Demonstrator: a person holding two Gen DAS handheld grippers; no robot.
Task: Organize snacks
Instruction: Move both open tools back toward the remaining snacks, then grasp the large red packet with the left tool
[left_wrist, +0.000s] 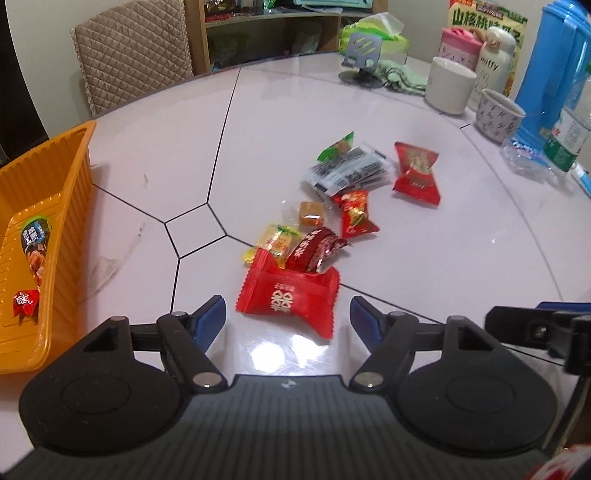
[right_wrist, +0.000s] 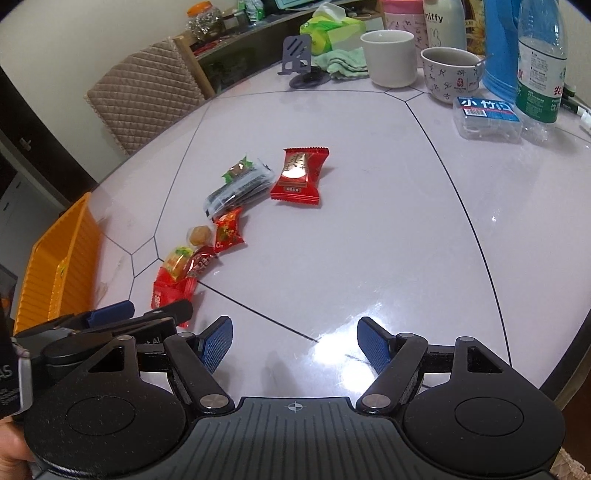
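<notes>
between left gripper (left_wrist: 288, 319) fingers, red snack packet (left_wrist: 290, 295)

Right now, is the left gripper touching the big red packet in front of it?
Apart. The left wrist view shows the left gripper open, bare table between each blue pad and the big red packet.

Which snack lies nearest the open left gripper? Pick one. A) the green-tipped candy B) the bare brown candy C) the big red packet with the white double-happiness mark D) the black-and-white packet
C: the big red packet lies on the table right ahead of the left gripper, roughly between its open blue fingertips.
</notes>
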